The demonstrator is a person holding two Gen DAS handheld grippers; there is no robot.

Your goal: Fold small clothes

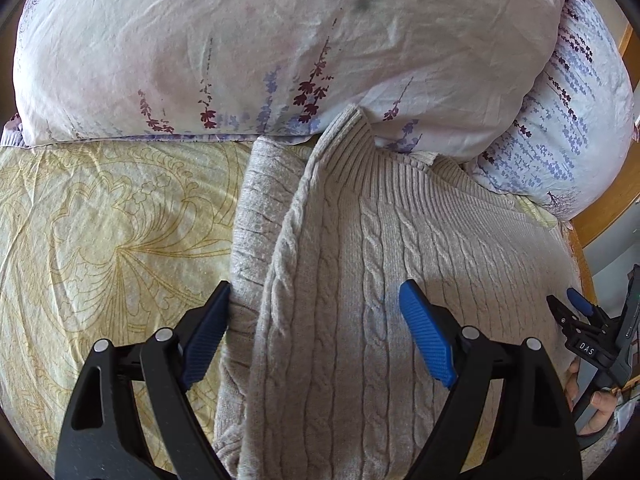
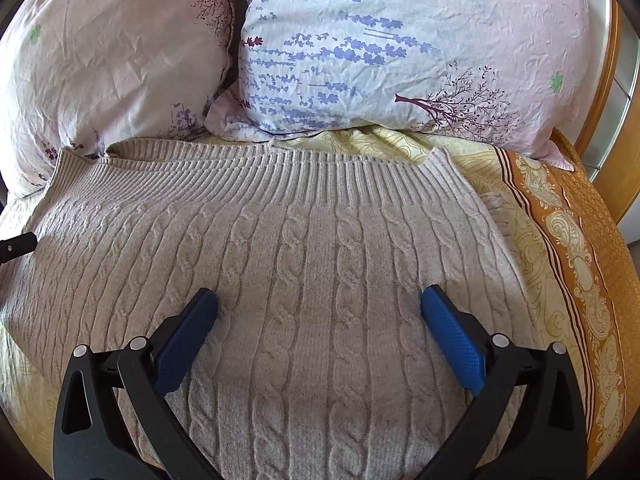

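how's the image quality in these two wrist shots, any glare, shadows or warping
Left wrist view: strong fisheye bend, dark vignette in the corners, sunlight bright on the pillow, soft shadow from the left claw on the sweater. Right wrist view: same barrel warp curving the ribbed hem, even daylight, sharp knit, slight washout at the top right.

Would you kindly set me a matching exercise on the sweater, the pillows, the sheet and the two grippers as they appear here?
Things:
1. sweater
2. pillows
3. sheet
4. left gripper

Descriptions:
A. yellow, with a swirling pattern
B. open above the sweater's folded edge
C. beige cable knit, lying flat on the bed
D. pale, printed with purple flowers, behind the sweater

Pairs: 1-C, 2-D, 3-A, 4-B

The right gripper is open too, over the sweater's middle.
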